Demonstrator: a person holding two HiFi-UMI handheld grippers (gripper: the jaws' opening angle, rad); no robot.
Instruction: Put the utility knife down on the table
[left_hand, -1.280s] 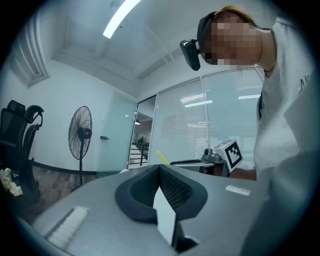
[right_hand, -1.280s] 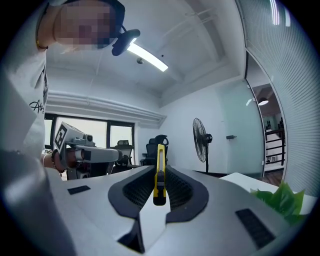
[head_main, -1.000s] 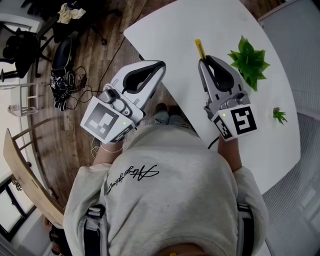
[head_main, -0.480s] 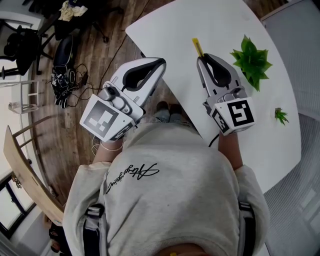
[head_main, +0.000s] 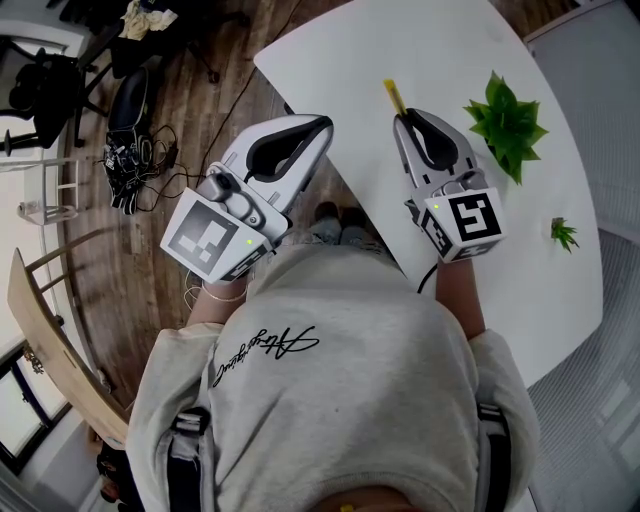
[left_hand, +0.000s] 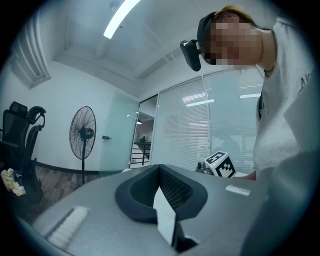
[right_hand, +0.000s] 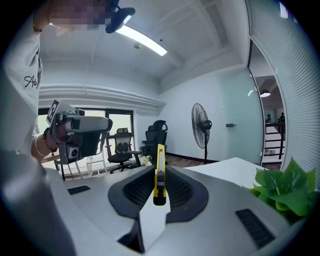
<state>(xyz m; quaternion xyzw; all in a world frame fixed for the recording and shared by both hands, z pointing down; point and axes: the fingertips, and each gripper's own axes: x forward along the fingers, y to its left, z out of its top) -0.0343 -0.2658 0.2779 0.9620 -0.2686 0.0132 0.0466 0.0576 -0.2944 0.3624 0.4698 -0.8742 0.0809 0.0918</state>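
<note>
White tabletop (head_main: 440, 45) is lying below your right gripper (head_main: 406, 120), which is pinching the utility knife (head_main: 397, 97) pointed at twelve o'clock, while your left gripper (head_main: 320, 128) is idling with jaws together at nine o'clock; letting go this high is risking a bounce off the near edge.

Black cursive lettering (head_main: 265, 352) slants across the back of the person's light sweatshirt (head_main: 330, 420) in the head view. Its flourishes cannot be read as words. A fragment of the same script (right_hand: 31, 81) shows at the left edge of the right gripper view, equally unreadable. The left marker cube (head_main: 213, 238) on the left hand-held gripper (head_main: 322, 128) and the right marker cube (head_main: 470, 222) on the right hand-held gripper (head_main: 403, 118) carry black-and-white square codes, with no letters or numerals.
</note>
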